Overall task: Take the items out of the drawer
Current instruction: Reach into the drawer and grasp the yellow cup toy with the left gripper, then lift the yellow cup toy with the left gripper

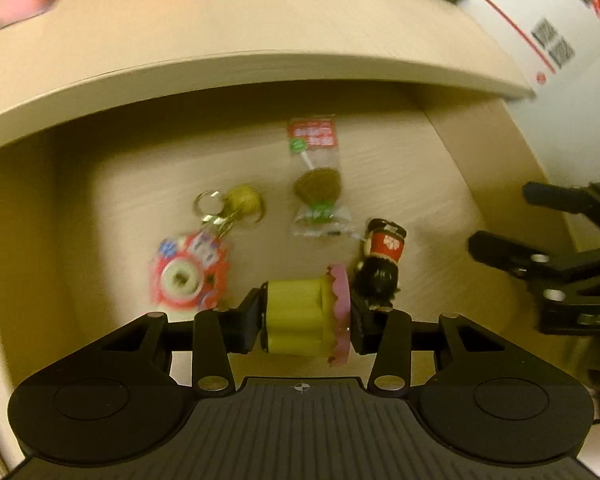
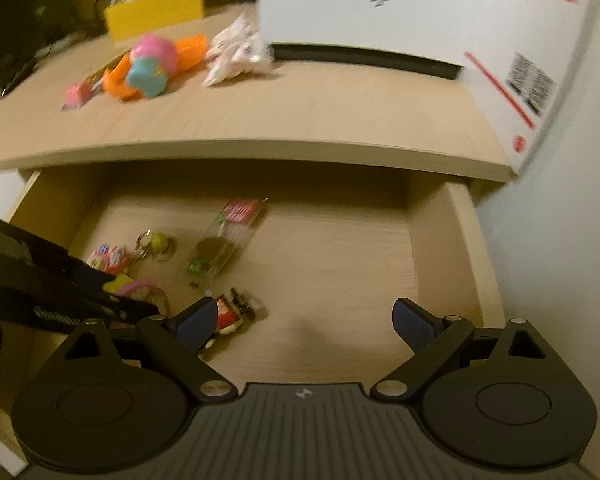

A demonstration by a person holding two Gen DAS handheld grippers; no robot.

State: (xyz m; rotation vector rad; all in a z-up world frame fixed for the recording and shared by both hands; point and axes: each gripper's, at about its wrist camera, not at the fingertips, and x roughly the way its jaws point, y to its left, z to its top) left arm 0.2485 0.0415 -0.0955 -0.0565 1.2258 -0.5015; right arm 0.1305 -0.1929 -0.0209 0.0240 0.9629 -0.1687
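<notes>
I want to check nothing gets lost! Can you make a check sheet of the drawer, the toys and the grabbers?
Surface: open wooden drawer under a desk top.
Job's things: yellow-and-pink toy in the left gripper; in the drawer lie a doll, a wrapped sweet, a red charm and a yellow keyring.
Clutter: blurred colourful toys and a white crumpled wrapper on the desk top.
Grippers: left jaws shut on the toy; right gripper open, nothing between its jaws, over the drawer.
Cables: too dark to tell.
Surroundings: white box, yellow box.
</notes>
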